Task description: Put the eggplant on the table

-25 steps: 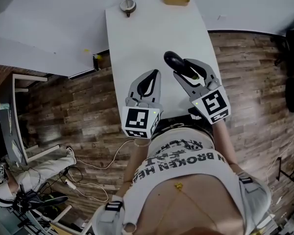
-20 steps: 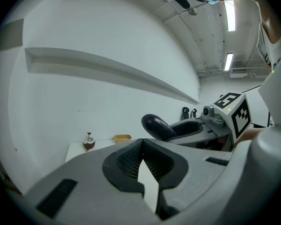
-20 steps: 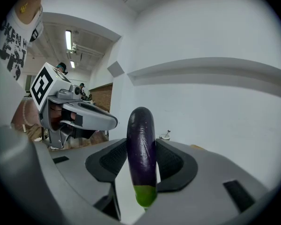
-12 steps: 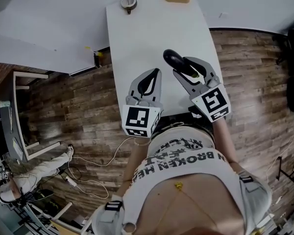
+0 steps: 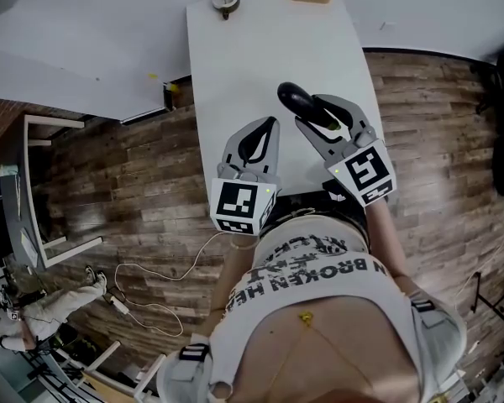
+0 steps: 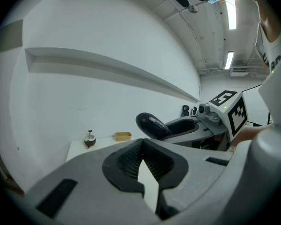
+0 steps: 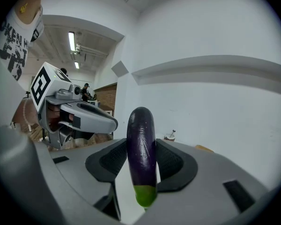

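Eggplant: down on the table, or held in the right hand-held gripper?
Held. The eggplant is pinched between the pads of the right hand-held gripper, purple end forward, raised over the white table.

I see the eggplant (image 7: 141,153) clamped between the pads of the right gripper (image 5: 317,114). It is glossy dark purple, lying lengthwise along the jaws. Its green stem end points back toward the gripper's body and its rounded tip pokes out past the fingertips. It is raised over the near right part of the white table (image 5: 260,49).
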`<state>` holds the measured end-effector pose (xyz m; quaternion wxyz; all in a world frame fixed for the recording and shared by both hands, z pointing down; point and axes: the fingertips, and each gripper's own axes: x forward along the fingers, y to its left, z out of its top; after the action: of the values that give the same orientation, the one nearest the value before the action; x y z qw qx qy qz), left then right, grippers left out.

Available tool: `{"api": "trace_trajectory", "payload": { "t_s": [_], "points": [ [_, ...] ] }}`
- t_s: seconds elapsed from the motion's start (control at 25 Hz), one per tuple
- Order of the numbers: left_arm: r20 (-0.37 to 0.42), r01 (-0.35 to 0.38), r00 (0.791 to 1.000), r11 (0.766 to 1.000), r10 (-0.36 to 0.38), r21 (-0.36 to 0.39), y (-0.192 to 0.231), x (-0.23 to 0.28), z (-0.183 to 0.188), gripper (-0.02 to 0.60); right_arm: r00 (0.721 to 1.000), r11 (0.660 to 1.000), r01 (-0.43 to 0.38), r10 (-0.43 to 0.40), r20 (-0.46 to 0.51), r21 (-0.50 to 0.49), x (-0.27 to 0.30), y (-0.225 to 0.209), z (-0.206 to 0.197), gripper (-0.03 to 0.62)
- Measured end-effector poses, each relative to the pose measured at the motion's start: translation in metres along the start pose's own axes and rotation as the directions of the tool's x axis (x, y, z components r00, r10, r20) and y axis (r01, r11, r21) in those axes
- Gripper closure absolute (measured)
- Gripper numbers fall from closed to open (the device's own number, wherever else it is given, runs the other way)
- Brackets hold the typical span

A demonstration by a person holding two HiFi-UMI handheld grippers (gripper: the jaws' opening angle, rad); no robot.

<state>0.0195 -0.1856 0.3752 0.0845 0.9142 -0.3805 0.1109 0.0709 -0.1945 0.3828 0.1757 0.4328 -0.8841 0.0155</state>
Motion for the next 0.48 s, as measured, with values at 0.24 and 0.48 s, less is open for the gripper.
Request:
{"api": "trace_trajectory", "payload": {
  "t_s": [0.24,0.48],
  "points": [
    [-0.006,-0.016,1.0,1.0,0.016,-0.009,0.001,-0.01,-0.006,0.577,0.999,0.999,-0.029,0.028,-0.043,-0.018,0.006,0.009,-0.011,0.402],
    [-0.023,-0.044,0.999,0.998,0.043,-0.039,0.004,-0.017,-0.015,0.577,0.99,0.995,-0.07,0.06,-0.128,-0.071,0.022,0.014,-0.04,0.402]
  ]
}}
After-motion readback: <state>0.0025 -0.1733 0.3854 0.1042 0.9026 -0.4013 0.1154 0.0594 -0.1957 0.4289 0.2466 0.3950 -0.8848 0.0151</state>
